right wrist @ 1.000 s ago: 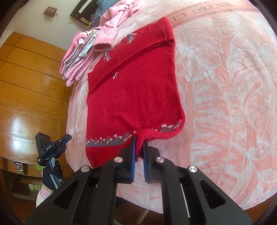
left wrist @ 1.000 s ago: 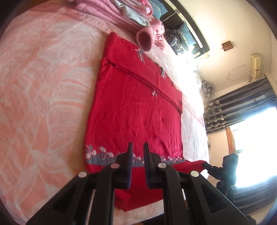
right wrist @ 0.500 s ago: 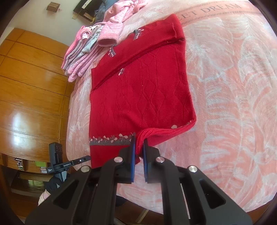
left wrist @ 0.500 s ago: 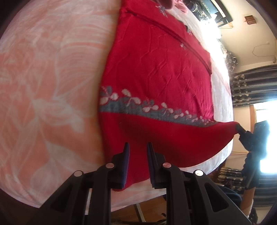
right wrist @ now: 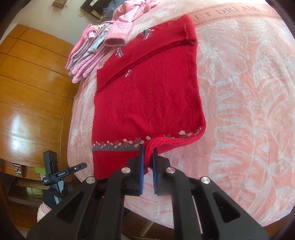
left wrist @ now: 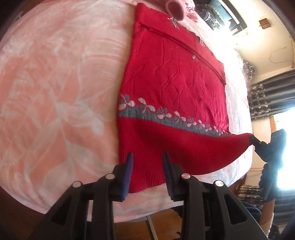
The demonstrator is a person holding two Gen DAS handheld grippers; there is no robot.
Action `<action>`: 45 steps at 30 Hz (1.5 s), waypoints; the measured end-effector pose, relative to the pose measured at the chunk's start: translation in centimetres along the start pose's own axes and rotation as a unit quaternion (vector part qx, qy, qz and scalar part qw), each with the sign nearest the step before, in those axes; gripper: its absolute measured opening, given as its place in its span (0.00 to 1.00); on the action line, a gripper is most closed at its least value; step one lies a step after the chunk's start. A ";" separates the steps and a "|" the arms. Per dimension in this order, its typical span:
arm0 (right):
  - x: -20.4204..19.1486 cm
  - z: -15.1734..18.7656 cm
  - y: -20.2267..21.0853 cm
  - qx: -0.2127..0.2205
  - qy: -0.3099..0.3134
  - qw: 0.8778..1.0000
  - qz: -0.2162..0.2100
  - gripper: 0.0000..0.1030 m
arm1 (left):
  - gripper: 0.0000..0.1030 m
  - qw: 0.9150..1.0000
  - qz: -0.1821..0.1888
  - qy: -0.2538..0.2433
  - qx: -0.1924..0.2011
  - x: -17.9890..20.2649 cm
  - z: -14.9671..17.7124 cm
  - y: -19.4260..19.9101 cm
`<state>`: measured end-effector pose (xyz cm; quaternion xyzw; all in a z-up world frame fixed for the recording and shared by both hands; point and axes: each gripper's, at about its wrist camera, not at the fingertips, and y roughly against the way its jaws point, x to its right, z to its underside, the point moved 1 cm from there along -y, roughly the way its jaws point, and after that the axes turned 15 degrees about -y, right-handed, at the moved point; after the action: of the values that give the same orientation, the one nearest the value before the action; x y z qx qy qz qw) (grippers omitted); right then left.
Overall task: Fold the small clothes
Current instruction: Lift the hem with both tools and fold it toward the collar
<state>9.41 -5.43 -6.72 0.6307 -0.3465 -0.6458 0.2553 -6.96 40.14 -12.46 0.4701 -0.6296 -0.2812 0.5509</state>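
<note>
A red knitted sweater (left wrist: 175, 77) (right wrist: 147, 96) with a grey flowered band lies flat on the pink bedspread (left wrist: 55, 92), its top part folded over. My left gripper (left wrist: 147, 163) is open, and its fingers straddle the ribbed hem near the sweater's left bottom corner. Whether they touch the cloth I cannot tell. My right gripper (right wrist: 147, 154) is shut on the bunched right corner of the hem, lifting it a little. In the left wrist view that right gripper (left wrist: 253, 139) pulls the hem out to a point. In the right wrist view the left gripper (right wrist: 83, 165) shows, held by a gloved hand (right wrist: 53, 195).
A pile of pink and grey clothes (right wrist: 88, 55) (left wrist: 175, 8) lies just beyond the sweater's far end. The bed's near edge (left wrist: 110, 206) runs right under both grippers. A wooden wardrobe (right wrist: 27, 92) stands to the left, dark curtains (left wrist: 267, 96) to the right.
My left gripper has opened wide and dropped close to the hem's left corner. The right gripper stays shut on the hem's right corner, almost unmoved.
</note>
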 end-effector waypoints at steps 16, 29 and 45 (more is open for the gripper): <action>0.0 0.0 0.5 0.004 0.003 1.000 -0.002 0.06 | 0.39 0.995 0.083 0.039 -0.027 -0.9 1.4 -5.1; -0.1 -0.5 1.3 0.016 -0.003 1.000 -0.019 0.06 | 0.07 0.983 0.167 0.027 0.066 0.9 -0.9 -1.6; -1.5 -11.1 -0.3 0.071 -0.086 0.994 -0.023 0.06 | 0.07 0.967 0.140 0.079 0.198 -2.1 -14.4 -0.3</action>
<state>20.57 -5.49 -5.57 0.5974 -0.3977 -0.6767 0.1644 6.85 44.24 -10.22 0.4979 -0.6867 -0.0328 0.5286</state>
